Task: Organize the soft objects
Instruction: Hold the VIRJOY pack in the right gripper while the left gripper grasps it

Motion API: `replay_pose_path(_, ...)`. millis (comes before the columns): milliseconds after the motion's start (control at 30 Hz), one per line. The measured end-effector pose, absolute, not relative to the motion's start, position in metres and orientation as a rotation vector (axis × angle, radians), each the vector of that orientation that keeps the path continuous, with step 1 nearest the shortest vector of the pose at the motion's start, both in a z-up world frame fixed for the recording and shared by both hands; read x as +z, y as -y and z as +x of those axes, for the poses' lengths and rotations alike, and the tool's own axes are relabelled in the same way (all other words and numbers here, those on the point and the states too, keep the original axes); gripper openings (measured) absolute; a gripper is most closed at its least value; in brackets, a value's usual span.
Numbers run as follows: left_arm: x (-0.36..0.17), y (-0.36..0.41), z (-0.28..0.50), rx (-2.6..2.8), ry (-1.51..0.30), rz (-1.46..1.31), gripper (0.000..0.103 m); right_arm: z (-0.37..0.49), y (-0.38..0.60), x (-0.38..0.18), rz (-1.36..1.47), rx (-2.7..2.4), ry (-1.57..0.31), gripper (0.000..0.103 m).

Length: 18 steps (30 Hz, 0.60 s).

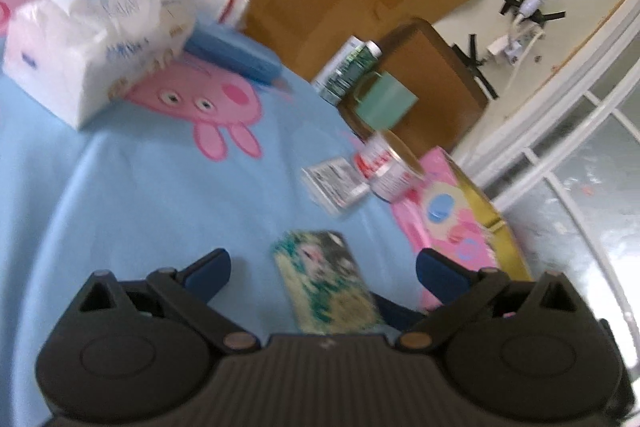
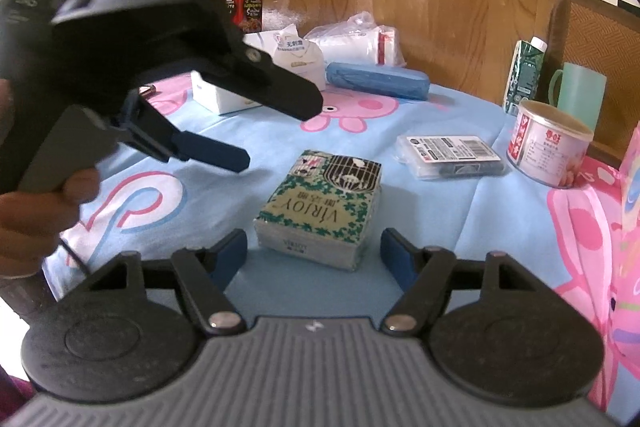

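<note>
A green-patterned soft tissue pack (image 2: 320, 203) lies on the blue cartoon tablecloth (image 2: 440, 219). My right gripper (image 2: 314, 245) is open and straddles the pack's near end, with a small gap at each pad. My left gripper (image 2: 276, 131), held by a hand, hovers open above and left of the pack. In the left wrist view, blurred, the same pack (image 1: 328, 283) shows between the wide-open fingers of my left gripper (image 1: 324, 265). Farther back lie a white tissue pack (image 2: 256, 83), a blue roll (image 2: 376, 79) and a plastic bag of white soft goods (image 2: 360, 43).
To the right stand a white can (image 2: 548, 147), a flat labelled packet (image 2: 448, 155), a green carton (image 2: 524, 79) and a green mug (image 2: 580, 95). A pink box (image 1: 460, 219) sits at the table's right edge. A red box (image 2: 244, 3) stands at the back.
</note>
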<state>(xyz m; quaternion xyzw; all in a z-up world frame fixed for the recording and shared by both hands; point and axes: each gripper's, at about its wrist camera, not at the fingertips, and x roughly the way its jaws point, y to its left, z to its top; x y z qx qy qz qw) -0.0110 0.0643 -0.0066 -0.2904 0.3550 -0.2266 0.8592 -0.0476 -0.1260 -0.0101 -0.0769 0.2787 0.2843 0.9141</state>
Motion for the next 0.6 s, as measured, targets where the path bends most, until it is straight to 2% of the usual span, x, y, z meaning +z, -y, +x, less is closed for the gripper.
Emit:
replay_pose_path(100,-0.009,-0.056,-0.012,-0.508,-0.774,-0.618,0.101,-0.047,0.126,-0.010,-0.158,0.590,-0.571,0.070)
replay_pose_path(167,-0.013,-0.049,-0.009,-0.524,-0.797,-0.614,0.090,-0.049,0.126,-0.010,-0.156,0.601,-0.562,0.059)
replay_pose_path(267,-0.011,-0.034,-0.004,-0.524,-0.807,-0.569,0.081,-0.050,0.125,-0.010,-0.157,0.601,-0.552,0.056)
replay_pose_path(467,0.040,0.009,0.005,-0.624,-0.718,-0.464,0.081,-0.063,0.149,0.016,-0.166,0.487,-0.386,0.055)
replay_pose_path(600,0.077,0.073,0.018,-0.737,-0.652,-0.356,0.081,-0.067,0.188,0.040,-0.146,0.353,-0.286,0.055)
